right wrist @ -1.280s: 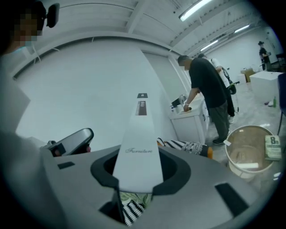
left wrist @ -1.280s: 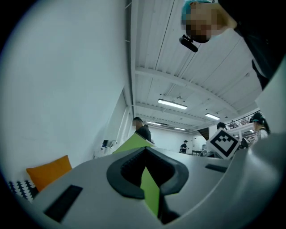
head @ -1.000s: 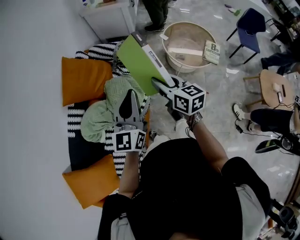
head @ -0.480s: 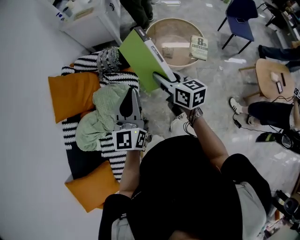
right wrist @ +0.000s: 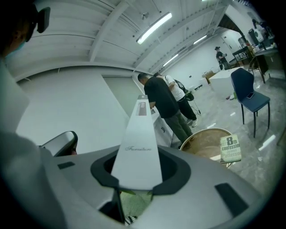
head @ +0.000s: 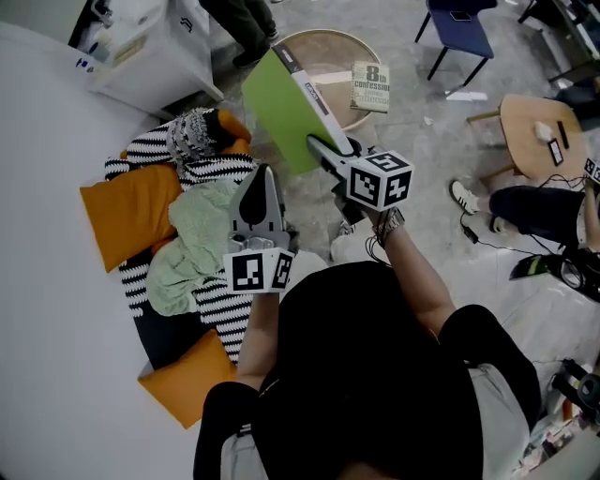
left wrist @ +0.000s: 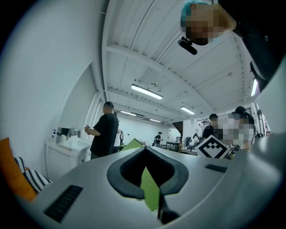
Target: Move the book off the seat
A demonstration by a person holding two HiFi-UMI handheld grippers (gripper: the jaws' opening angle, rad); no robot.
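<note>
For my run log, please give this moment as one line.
right tongs: shut on green book, held in air, tilted | left tongs: shut, empty | striped seat: holds blanket, orange cushions

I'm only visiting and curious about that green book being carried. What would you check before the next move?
1. Grip: the right gripper has its jaws closed on the spine of the green book. Ok.
2. Clearance: the book hangs in the air beside the striped seat. Ok.
3. The left gripper is shut and empty, above the seat. Ok.
4. Landing spot: the tub ahead has a second book on its rim. Cannot tell.
5. A bystander stands near the tub. Cannot tell if clear enough.
</note>
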